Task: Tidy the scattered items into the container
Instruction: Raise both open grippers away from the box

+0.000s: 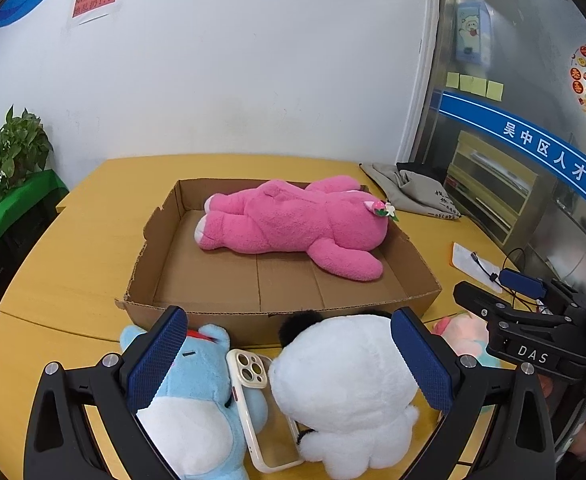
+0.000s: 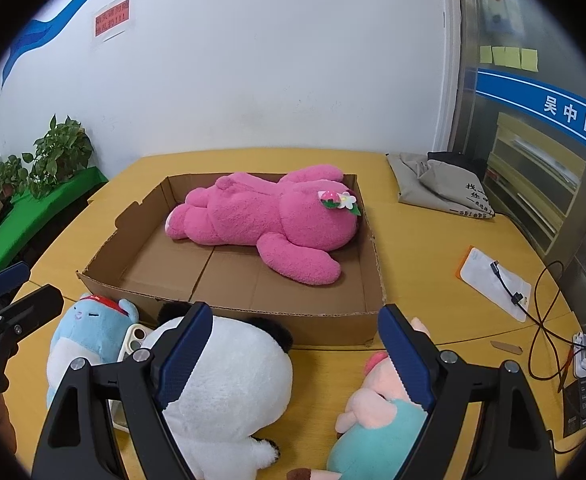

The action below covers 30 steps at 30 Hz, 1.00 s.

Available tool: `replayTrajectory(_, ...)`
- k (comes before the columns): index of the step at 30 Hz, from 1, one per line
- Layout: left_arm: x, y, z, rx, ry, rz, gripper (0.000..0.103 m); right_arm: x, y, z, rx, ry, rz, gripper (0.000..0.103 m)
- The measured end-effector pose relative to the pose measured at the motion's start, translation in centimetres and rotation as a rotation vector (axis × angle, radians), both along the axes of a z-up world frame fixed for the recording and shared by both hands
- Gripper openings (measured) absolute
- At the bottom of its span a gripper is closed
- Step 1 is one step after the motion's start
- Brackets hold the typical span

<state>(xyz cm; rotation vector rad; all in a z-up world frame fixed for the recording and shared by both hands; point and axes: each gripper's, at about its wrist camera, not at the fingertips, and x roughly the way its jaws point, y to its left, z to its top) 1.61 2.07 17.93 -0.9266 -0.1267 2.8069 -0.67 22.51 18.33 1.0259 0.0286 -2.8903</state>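
A shallow cardboard box (image 1: pixel 221 316) (image 2: pixel 325 326) lies on the yellow table with a big pink plush bear (image 1: pixel 289 226) (image 2: pixel 269 224) face down inside it. In front of the box lie a blue plush (image 1: pixel 197 412) (image 2: pixel 89 336), a cream phone case (image 1: pixel 261 404) (image 2: pixel 135 340), a white panda plush (image 1: pixel 345 384) (image 2: pixel 229 388) and a pink-and-teal pig plush (image 2: pixel 377 420) (image 1: pixel 467 334). My left gripper (image 1: pixel 291 360) hangs open above the phone case, between the blue plush and the panda. My right gripper (image 2: pixel 293 356) is open too, over the gap between panda and pig.
A grey cloth bag (image 1: pixel 417 192) (image 2: pixel 437 188) lies at the table's back right. A white pouch with a cable (image 2: pixel 493 280) (image 1: pixel 473 260) and a power strip (image 2: pixel 583 356) are on the right. Potted plants (image 2: pixel 57 156) stand on a green-covered shelf at left.
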Motion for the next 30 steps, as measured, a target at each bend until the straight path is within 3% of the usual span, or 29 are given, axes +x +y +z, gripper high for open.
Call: replayTrajectory(30, -0.5, -0.3, -1.2, 0.010, -0.032, -0.024, 0.103, -0.5, 1.0, -1.3, -0.011, -0.032, -0.014, 0.085)
